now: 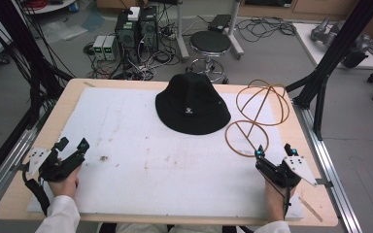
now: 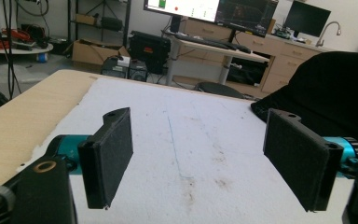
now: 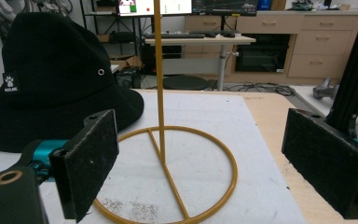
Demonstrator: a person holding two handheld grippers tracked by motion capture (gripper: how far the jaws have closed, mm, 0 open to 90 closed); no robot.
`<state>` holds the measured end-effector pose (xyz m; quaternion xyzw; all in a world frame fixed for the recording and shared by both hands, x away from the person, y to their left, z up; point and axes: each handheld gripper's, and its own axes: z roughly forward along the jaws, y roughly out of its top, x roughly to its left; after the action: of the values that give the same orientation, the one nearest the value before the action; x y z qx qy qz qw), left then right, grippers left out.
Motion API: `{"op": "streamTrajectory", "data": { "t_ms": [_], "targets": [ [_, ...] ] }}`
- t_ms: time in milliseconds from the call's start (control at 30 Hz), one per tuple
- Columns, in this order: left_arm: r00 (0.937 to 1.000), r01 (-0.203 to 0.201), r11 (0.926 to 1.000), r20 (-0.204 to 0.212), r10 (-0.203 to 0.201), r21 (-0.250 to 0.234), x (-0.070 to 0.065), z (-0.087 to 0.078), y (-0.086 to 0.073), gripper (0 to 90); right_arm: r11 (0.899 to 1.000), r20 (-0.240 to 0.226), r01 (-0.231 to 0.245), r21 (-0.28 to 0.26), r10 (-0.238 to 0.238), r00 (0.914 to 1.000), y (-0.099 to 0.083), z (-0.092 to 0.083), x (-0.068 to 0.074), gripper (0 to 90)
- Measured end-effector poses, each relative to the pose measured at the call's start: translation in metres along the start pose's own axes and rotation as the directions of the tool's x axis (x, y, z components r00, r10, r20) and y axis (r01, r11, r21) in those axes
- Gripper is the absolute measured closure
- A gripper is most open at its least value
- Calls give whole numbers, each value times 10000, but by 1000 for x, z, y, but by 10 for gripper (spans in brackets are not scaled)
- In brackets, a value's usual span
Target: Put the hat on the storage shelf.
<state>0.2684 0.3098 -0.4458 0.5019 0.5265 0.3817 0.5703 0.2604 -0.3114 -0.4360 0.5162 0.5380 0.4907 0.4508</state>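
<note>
A black bucket hat (image 1: 192, 104) lies on the white mat at the table's far middle; its brim and crown fill the right edge of the left gripper view (image 2: 328, 88) and the left of the right gripper view (image 3: 51, 74). Just right of it stands a gold wire hat stand (image 1: 257, 114) with a round base ring (image 3: 168, 172) and upright post. My left gripper (image 1: 73, 145) rests open near the table's front left. My right gripper (image 1: 274, 150) is open at the front right, just short of the stand's base ring. Nothing sits between either pair of pads.
The white mat (image 1: 141, 160) covers most of the wooden table (image 1: 19, 189), with small stains near its middle. Black frame posts (image 1: 330, 58) rise beside the right edge. A stool (image 1: 210, 43), computer boxes and cables sit on the floor beyond the far edge.
</note>
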Motion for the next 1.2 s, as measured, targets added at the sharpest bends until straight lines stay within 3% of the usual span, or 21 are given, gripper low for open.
{"op": "streamTrajectory", "data": {
  "t_ms": [200,700,967,1133,1167,1200],
  "targets": [
    [10000,-24,10000,0,24,-7,0,-1,0,243,9999,-224,-82,-117,79,9997,0,0,0,101],
    [9999,-108,9999,132,108,54,-1,0,0,242,9997,-276,-241,47,243,9993,-1,1,0,102],
    [9976,-439,9986,557,422,302,-10,6,8,231,9994,-276,-305,142,309,9991,-2,3,-2,101],
    [9889,-1284,9907,805,1246,439,-21,7,22,231,9996,-377,-188,212,196,9991,-2,4,0,101],
    [9889,-1284,9907,805,1246,439,-21,7,22,233,9996,-389,-180,235,189,9991,-2,4,0,101],
    [9851,-1329,9895,1176,1254,577,-24,10,24,236,9995,-407,-160,254,170,9990,-2,4,0,101]
  ]
}}
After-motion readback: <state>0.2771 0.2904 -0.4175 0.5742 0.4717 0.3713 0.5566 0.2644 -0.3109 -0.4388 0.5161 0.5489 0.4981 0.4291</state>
